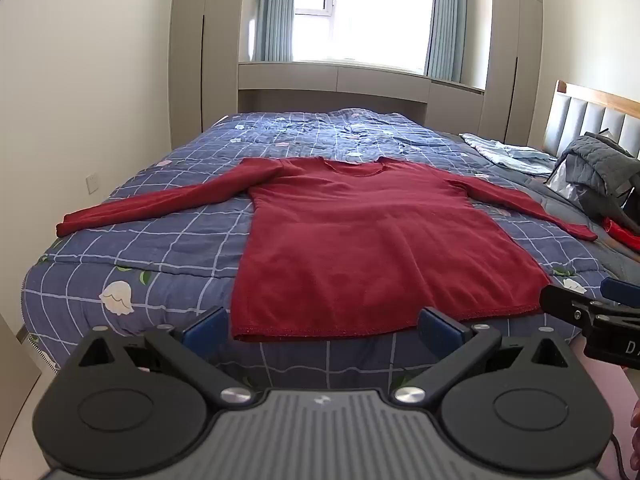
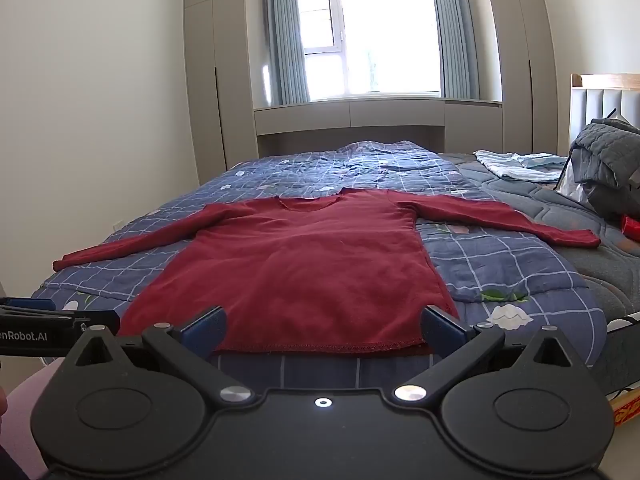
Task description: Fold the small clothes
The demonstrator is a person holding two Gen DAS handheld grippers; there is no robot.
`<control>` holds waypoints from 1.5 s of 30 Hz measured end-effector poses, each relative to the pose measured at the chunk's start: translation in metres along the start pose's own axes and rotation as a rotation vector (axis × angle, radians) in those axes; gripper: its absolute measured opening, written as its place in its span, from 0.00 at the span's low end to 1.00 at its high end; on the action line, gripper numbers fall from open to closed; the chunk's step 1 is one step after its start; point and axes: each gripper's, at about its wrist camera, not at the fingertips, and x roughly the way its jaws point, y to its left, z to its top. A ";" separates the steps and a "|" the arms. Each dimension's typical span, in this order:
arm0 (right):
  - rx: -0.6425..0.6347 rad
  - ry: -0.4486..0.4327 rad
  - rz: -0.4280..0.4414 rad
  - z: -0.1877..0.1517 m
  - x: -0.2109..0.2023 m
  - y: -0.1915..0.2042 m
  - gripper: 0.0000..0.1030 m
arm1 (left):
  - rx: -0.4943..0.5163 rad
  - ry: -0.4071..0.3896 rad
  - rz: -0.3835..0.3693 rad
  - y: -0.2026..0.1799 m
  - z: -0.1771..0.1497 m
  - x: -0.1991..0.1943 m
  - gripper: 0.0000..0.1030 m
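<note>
At the foot of the bed (image 1: 168, 280) we are holding the left gripper (image 1: 322, 330) and right gripper (image 2: 324, 330) wide open and empty, just short of the hem. We are judging that folding is only starting: the red shirt (image 1: 360, 240) is lying flat, sleeves (image 1: 160, 204) spread. Next, we are probably needing a sleeve grasp. Beyond, open quilt is offering room; clutter (image 2: 604, 160) is crowding the far right.
</note>
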 end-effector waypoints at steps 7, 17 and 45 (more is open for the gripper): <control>0.000 -0.003 0.000 0.001 -0.001 0.000 1.00 | 0.001 0.007 -0.002 0.001 0.000 0.000 1.00; -0.004 0.003 0.000 0.000 0.000 0.001 1.00 | 0.014 0.026 0.002 -0.005 0.001 -0.001 1.00; 0.009 0.015 -0.005 0.000 0.003 -0.002 1.00 | -0.005 0.031 -0.011 0.001 0.001 0.001 1.00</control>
